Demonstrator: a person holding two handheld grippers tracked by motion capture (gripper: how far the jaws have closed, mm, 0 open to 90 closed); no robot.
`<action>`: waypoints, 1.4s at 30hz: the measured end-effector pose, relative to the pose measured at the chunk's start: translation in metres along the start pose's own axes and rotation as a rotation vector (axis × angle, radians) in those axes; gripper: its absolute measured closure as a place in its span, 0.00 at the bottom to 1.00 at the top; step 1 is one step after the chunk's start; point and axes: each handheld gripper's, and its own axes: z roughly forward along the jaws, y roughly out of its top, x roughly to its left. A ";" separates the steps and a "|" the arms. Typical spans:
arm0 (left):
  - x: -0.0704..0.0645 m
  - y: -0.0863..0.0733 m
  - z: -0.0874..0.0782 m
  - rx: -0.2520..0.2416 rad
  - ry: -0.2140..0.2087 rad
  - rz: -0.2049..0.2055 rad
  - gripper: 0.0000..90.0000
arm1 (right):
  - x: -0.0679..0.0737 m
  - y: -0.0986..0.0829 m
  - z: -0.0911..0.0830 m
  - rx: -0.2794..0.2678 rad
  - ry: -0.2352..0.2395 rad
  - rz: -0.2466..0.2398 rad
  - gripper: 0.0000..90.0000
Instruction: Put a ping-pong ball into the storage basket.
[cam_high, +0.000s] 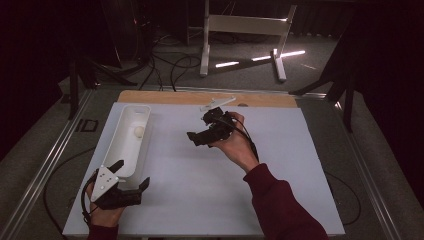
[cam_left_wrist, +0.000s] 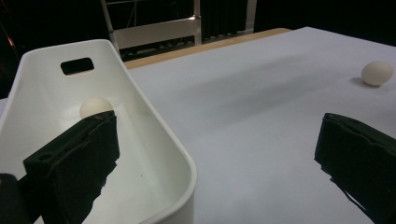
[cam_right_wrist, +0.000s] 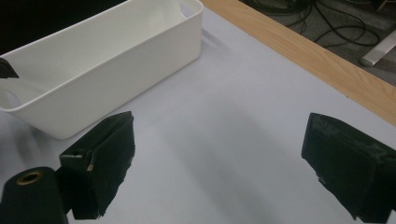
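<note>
1 egg (cam_left_wrist: 96, 107) in the white bin (cam_left_wrist: 154, 135), beyond the left tool's (cam_left_wrist: 219, 158) spread jaws.

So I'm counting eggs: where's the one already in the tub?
In the high view the egg lies inside the white tub at the table's left, toward its far end, beyond the left tool.

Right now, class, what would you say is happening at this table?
A person holds a gripper in each hand over a white table. The left gripper, open, sits at the near end of a white bin with one egg inside. A second egg lies loose on the table. The right gripper, open and empty, hovers mid-table, pointing toward the bin.
</note>
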 end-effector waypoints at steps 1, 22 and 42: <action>0.000 0.000 0.000 -0.001 0.000 0.000 0.00 | -0.001 -0.001 -0.001 0.002 -0.002 0.002 0.10; 0.000 0.001 0.000 -0.004 -0.001 -0.004 0.00 | -0.009 -0.012 -0.008 0.009 -0.011 0.010 0.10; -0.001 0.000 0.000 -0.002 0.001 -0.002 0.00 | -0.023 -0.028 -0.017 0.017 -0.026 0.035 0.10</action>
